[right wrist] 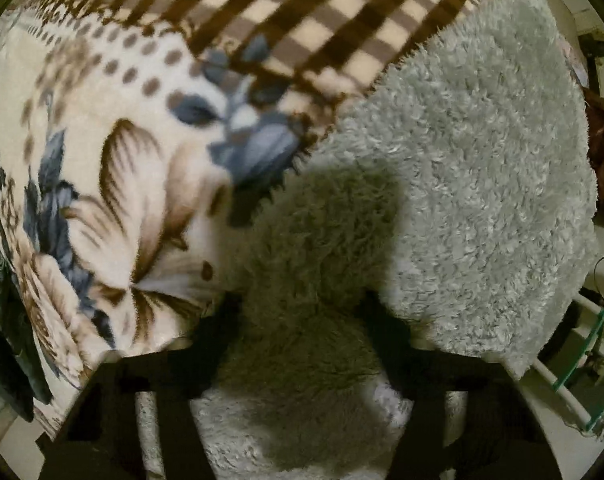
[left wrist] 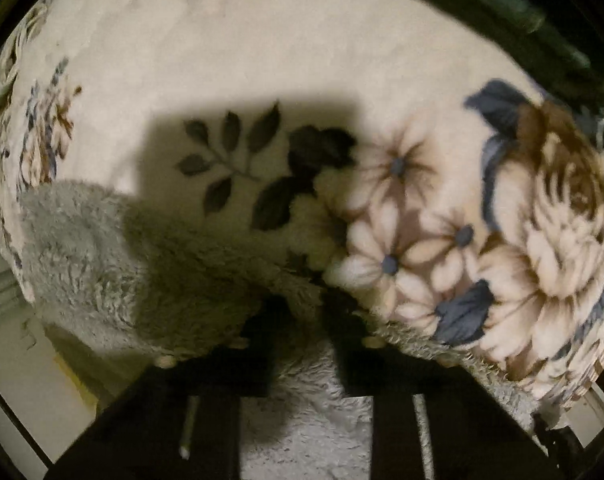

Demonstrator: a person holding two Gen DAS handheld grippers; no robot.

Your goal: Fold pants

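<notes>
Fleece fills my left wrist view; my left gripper [left wrist: 307, 312] has its jaws pinched together on an edge of the grey fuzzy pants [left wrist: 114, 256], which lie on the floral blanket [left wrist: 230, 40]; such a thin bite could slip. Right wrist view: my right gripper [right wrist: 298, 320] clamps a thicker bunch of pants [right wrist: 461, 184]; uneven holds may skew the fold, or snag blanket too.
</notes>
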